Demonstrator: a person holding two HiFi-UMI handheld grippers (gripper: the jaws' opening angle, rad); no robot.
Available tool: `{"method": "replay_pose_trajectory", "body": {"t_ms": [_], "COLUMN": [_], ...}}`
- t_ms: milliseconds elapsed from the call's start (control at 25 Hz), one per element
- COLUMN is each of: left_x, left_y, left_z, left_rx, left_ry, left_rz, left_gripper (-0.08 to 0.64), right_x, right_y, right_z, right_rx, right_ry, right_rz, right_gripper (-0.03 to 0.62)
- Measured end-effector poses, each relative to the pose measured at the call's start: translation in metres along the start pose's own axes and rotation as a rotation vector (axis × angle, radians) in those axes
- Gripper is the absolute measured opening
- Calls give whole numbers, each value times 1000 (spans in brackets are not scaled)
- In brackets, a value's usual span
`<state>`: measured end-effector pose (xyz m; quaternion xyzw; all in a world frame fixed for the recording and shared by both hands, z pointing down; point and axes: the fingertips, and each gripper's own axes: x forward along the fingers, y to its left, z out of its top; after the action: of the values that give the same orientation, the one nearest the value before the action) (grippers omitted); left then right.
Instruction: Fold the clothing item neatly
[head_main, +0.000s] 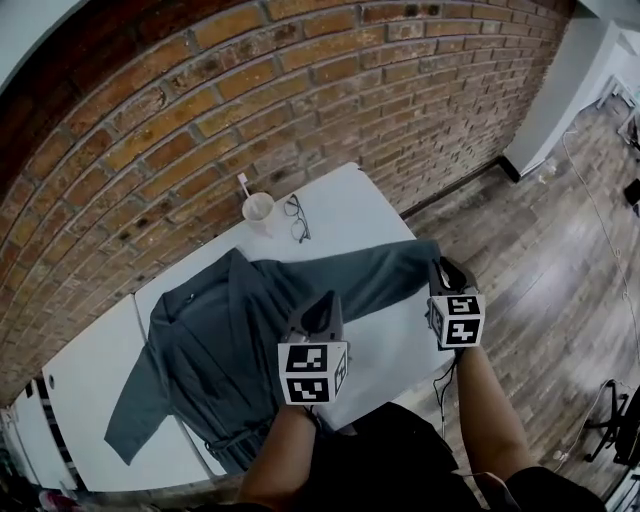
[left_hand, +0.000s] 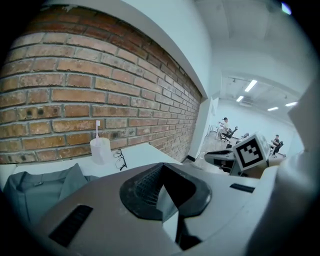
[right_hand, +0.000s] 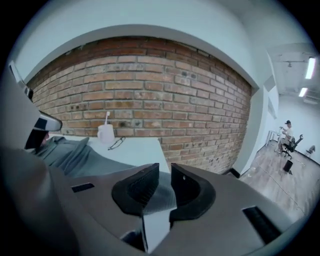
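Observation:
A grey-blue garment (head_main: 220, 340) with a collar lies spread on the white table (head_main: 350, 200). One sleeve (head_main: 390, 265) stretches right toward the table's edge. My left gripper (head_main: 322, 303) hovers over the garment's body near that sleeve's root, its jaws shut with nothing between them (left_hand: 162, 187). At the sleeve's far end my right gripper (head_main: 445, 268) has its jaws a narrow gap apart. Grey sleeve cloth (right_hand: 162, 197) shows in that gap (right_hand: 163, 182); I cannot tell whether the pads touch it. The collar (left_hand: 40, 192) shows at the lower left of the left gripper view.
A white cup (head_main: 258, 208) with a stick in it and a pair of glasses (head_main: 297, 218) sit at the table's far side by the brick wall (head_main: 200, 110). A second white table (head_main: 80, 400) adjoins on the left. Wooden floor (head_main: 540, 260) lies past the table's right edge.

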<state>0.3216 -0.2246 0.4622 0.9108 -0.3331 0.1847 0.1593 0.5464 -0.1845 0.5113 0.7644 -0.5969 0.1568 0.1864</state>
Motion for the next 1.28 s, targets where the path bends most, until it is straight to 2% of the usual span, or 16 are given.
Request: {"method": "replay_pose_trajectory", "body": {"t_ms": [40, 200, 360, 440, 560, 640, 720, 920, 1040, 1160, 1280], "left_x": [-1, -6, -11, -14, -16, -17, -18, -25, -35, -46, -60], "left_y": [2, 12, 22, 24, 28, 28, 26, 26, 26, 37, 53], "left_z": [0, -2, -7, -11, -14, -15, -15, -15, -10, -11, -15], "left_rx": [-1, -20, -35, -32, -40, -39, -30, 3, 59, 127, 152], "left_ry": [2, -2, 11, 23, 27, 29, 36, 46, 45, 51, 54], "left_rz": [7, 41, 57, 60, 67, 66, 60, 60, 67, 104, 142], "left_gripper": [-8, -8, -8, -8, -8, -8, -8, -8, -8, -8, -8], "right_x": [11, 41, 57, 60, 64, 63, 66, 68, 63, 55, 46], "right_y": [1, 0, -12, -20, -24, -20, -15, 5, 23, 37, 61], "right_z": [-9, -51, -73, -84, -95, -97, -94, -97, -80, -50, -16], "right_rx": [-9, -8, 31, 50, 108, 159, 161, 62, 92, 112, 107], "right_ry": [39, 205, 295, 337, 383, 405, 415, 444, 368, 276, 190], "right_rz": [23, 65, 26, -10, -20, 0, 33, 48, 125, 156, 199], "right_gripper": [78, 163, 254, 265, 265, 265, 256, 78, 69, 67, 67]}}
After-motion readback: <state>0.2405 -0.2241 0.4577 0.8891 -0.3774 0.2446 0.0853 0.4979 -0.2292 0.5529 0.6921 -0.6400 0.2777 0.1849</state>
